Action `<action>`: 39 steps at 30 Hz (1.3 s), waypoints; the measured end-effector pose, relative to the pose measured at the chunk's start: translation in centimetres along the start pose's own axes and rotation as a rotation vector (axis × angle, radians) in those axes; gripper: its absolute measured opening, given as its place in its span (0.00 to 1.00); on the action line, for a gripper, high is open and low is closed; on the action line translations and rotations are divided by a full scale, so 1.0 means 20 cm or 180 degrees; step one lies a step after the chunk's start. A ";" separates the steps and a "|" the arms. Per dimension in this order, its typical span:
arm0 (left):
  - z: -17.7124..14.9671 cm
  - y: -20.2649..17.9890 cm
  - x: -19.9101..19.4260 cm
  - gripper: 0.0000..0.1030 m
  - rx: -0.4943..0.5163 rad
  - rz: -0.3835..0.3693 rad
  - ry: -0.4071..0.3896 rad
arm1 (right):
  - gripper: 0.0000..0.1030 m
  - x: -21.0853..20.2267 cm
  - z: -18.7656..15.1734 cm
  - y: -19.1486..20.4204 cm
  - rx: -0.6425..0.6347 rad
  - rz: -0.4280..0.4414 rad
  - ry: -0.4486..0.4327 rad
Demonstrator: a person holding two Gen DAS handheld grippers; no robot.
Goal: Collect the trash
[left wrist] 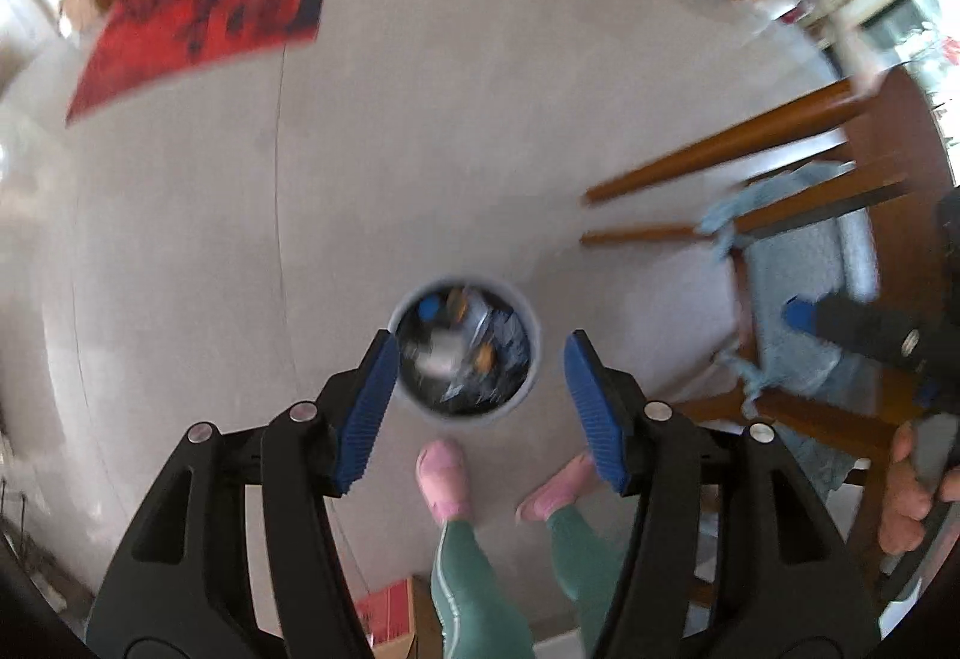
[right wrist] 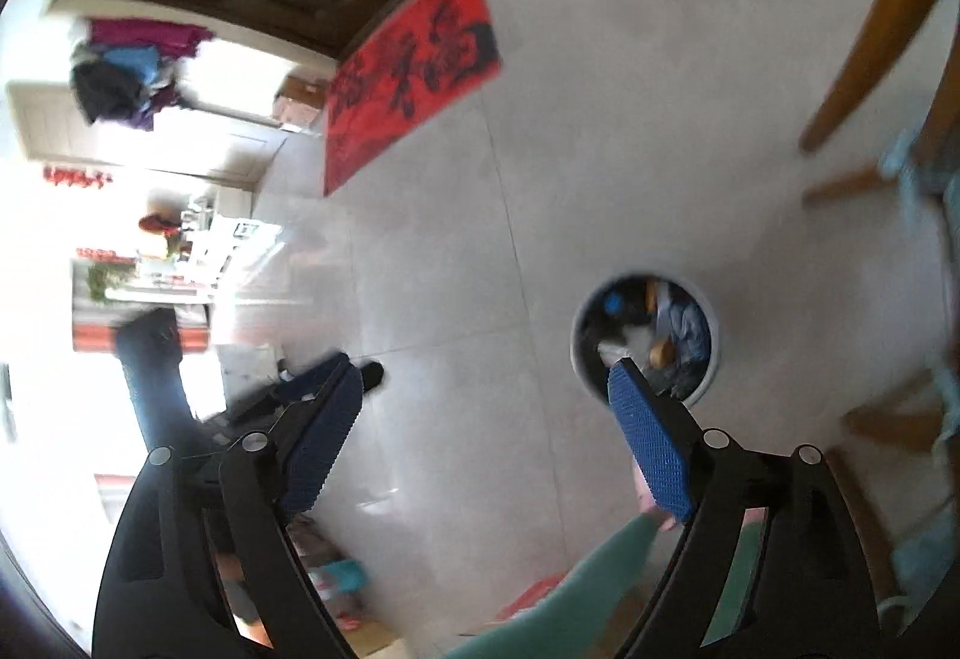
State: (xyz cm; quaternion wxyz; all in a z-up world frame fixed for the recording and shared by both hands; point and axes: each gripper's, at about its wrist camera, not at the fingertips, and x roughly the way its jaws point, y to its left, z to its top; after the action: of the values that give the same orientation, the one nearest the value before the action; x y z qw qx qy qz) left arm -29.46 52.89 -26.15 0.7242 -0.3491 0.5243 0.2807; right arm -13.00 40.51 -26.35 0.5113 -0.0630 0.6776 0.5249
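So on our far left there's a red mat [left wrist: 204,20] with dark lettering lying flat on the pale tiled floor [left wrist: 456,149], well away from everything else. Moving in, our left gripper [left wrist: 480,395] is up in the air pointing mostly down, and its blue pads [left wrist: 369,413] are apart with nothing between them, just floor and bin far below. The trash bin [left wrist: 465,350] sits right in that gap in the left wrist view, a round grey-rimmed can already stuffed with dark, blue and orange scraps, blurry so we can't name the bits. Just below it in the frame are our pink slippers [left wrist: 443,479] and green trouser legs. Off to the right are the wooden chair legs [left wrist: 720,149] and a light blue cloth [left wrist: 792,299] draped on the seat. Our right gripper [right wrist: 489,443] has its jaws spread wide, also empty. In its own view the bin [right wrist: 645,338] isn't between the fingers: it sits off beside the right-hand pad [right wrist: 651,449], whose tip overlaps the bin's near rim, well below it on the floor.
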 end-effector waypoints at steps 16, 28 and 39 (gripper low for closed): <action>0.21 -1.47 -0.77 0.62 0.1581 -0.0600 -0.0831 | 0.82 -1.58 -0.31 -0.33 0.0454 -0.0346 -0.1618; -0.23 -2.68 -0.74 0.72 0.2845 -0.1178 -0.0820 | 0.84 -2.35 -0.99 -1.00 0.1381 -0.1189 -0.2533; -0.64 -3.26 -0.68 0.80 0.3784 -0.1582 -0.0481 | 0.84 -2.57 -1.55 -1.20 0.2338 -0.1697 -0.3023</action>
State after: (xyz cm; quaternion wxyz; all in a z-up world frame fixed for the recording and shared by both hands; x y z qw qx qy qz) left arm 9.78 3.08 -2.03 0.8722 0.0210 0.4414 -0.2097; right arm 6.52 -17.34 -5.10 0.8556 0.1885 0.4745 0.0855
